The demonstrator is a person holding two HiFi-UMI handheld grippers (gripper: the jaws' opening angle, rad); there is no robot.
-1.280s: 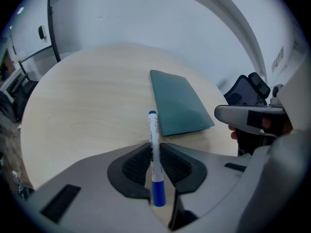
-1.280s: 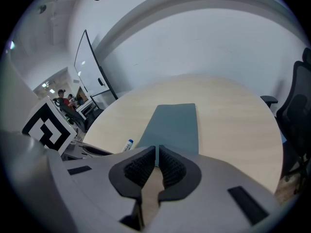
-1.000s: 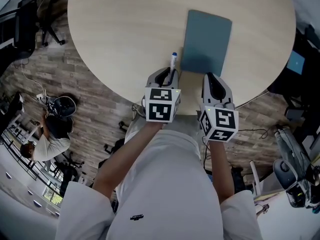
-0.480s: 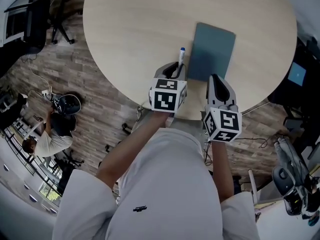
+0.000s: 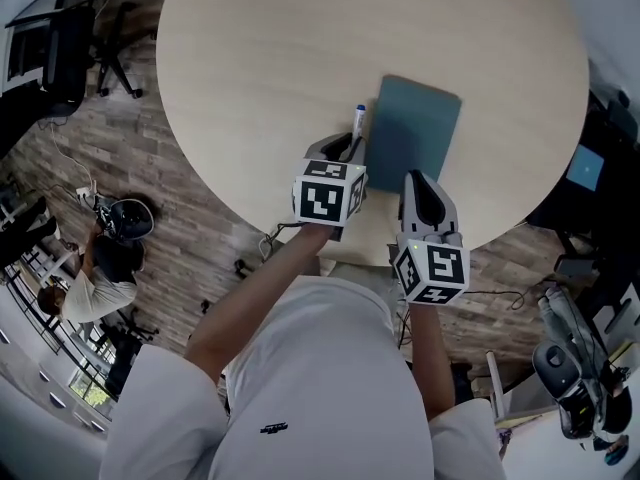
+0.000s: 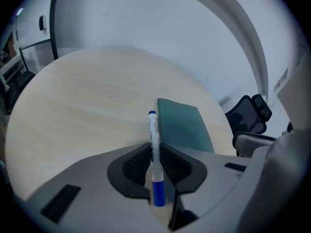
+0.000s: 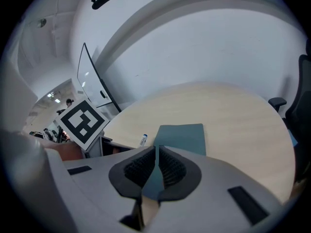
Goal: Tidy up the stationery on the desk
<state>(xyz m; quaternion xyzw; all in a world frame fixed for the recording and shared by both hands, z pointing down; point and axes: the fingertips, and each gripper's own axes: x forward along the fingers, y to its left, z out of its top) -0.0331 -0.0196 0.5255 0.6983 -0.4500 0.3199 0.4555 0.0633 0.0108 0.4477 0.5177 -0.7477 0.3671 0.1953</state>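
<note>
A white marker [image 5: 357, 120] with a blue cap and blue tail sticks out forward over the table, and my left gripper [image 5: 345, 148] is shut on its barrel [image 6: 154, 149]. Just right of the marker's tip, a teal notebook [image 5: 412, 133] lies flat on the round wooden table [image 5: 270, 58]. The left gripper view shows the notebook [image 6: 182, 125] directly beyond the jaws. My right gripper [image 5: 422, 183] hovers at the table's near edge, just short of the notebook's near end [image 7: 181, 137]. Its jaws [image 7: 157, 166] are shut with nothing between them.
The table top [image 6: 87, 101] spreads pale and bare to the left and behind the notebook. Office chairs [image 6: 250, 115] stand past the table's right edge. A person [image 5: 90, 278] sits on the wood-pattern floor at the far left.
The marker stays in the left gripper. Both grippers keep their places at the table's near edge; only the head view has shifted slightly.
</note>
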